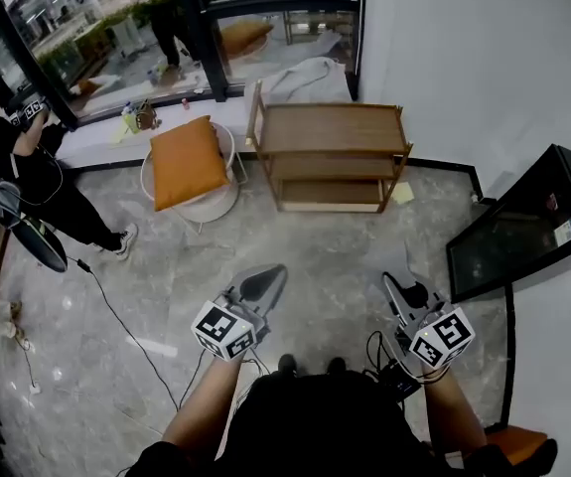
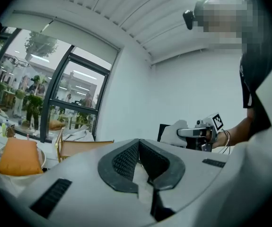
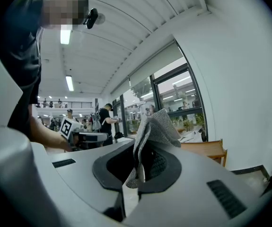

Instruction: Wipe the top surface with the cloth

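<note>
1. The left gripper (image 2: 140, 150) is held close to the person's body. Its jaws are shut tight together, with nothing in them.
2. The right gripper (image 3: 141, 162) is close too. Its jaws pinch a grey cloth (image 3: 157, 124), which sticks up in a bunch above them.
3. A bare grey floor (image 1: 315, 246) lies between the grippers and the shelf.
4. The wooden shelf (image 1: 330, 127) stands well apart from the grippers, by the wall and the window. Its top board looks bare. An orange cushion (image 1: 186, 162) sits on a round chair just beside it.
5. I think the wiping has not begun, and this step is bringing the cloth over. Next, the person needs to walk up to the shelf. Then the cloth must be pressed flat on the top board and rubbed from side to side.
</note>
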`<state>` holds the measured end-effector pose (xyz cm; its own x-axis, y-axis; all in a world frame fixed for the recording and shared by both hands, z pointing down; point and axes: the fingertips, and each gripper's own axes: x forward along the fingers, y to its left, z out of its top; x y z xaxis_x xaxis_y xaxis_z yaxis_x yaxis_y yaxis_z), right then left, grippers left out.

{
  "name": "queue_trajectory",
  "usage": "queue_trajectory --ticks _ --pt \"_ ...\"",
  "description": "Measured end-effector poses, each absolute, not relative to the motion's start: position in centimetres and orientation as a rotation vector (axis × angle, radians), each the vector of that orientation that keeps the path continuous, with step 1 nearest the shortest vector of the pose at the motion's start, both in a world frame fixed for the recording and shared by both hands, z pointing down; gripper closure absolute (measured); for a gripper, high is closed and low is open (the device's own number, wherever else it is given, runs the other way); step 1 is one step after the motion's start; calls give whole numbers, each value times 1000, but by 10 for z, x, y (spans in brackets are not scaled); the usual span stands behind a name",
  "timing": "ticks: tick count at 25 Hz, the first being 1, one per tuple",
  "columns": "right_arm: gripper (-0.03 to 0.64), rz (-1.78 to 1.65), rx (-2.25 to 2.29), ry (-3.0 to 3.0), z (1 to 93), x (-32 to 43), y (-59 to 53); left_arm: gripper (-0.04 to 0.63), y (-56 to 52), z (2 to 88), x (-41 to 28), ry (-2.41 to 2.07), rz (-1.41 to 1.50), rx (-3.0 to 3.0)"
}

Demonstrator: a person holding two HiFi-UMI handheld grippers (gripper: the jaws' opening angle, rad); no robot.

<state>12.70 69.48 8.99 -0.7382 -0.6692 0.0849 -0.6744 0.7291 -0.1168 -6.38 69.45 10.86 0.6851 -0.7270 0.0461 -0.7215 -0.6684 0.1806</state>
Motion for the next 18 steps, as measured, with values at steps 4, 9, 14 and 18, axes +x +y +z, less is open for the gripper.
queue_trajectory --ticks 4,9,14,18 --pt "588 237 1083 -2888 95 145 686 584 685 115 -42 -1169 -18 2702" --pt "588 263 1014 -2869 109 156 658 584 669 122 -31 -1195 17 2689" --pt "588 265 1009 -2863 118 141 599 584 620 133 -61 -1256 -35 2662" --pt "588 279 982 -2825 131 116 535 584 550 162 -82 -1251 -16 2614"
